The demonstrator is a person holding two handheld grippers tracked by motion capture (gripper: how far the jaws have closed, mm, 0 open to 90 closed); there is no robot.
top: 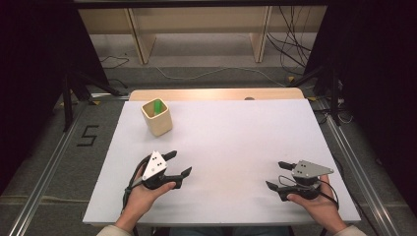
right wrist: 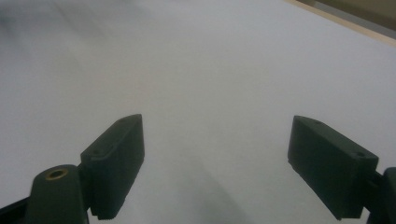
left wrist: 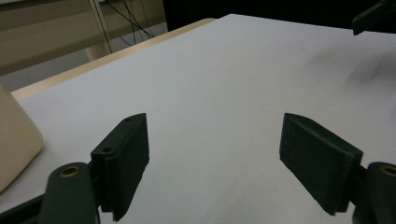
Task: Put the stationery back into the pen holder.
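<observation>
White board [top: 231,142] is covering the table, with wooden shelving and loose cables sitting on the floor behind it. Nothing else is lying on the board apart from one cup.

Left gripper [top: 178,164] is hovering low over the near-left part of the board, jaws spread wide, nothing between them. In the left gripper view the gripper [left wrist: 215,158] is looking across bare white surface, with the cup's cream wall [left wrist: 14,140] sitting at the left edge of the frame, near but not touching.

Right gripper [top: 279,174] is hovering over the near-right part, jaws also spread wide and empty. Its own view is showing the gripper [right wrist: 217,161] over bare board.

Cup [top: 157,118] is standing upright toward the far-left of the board, well apart from the right gripper and somewhat ahead of the left one. A green marker [top: 157,106] is sticking up inside it.

Judgement: the marker is already sitting in the cup and both hands are idling empty, so this is looking like either the very start of a pull-out or the end of a drop-in. Can't tell which. If work is left, the left gripper is the closer one for reaching the cup.
</observation>
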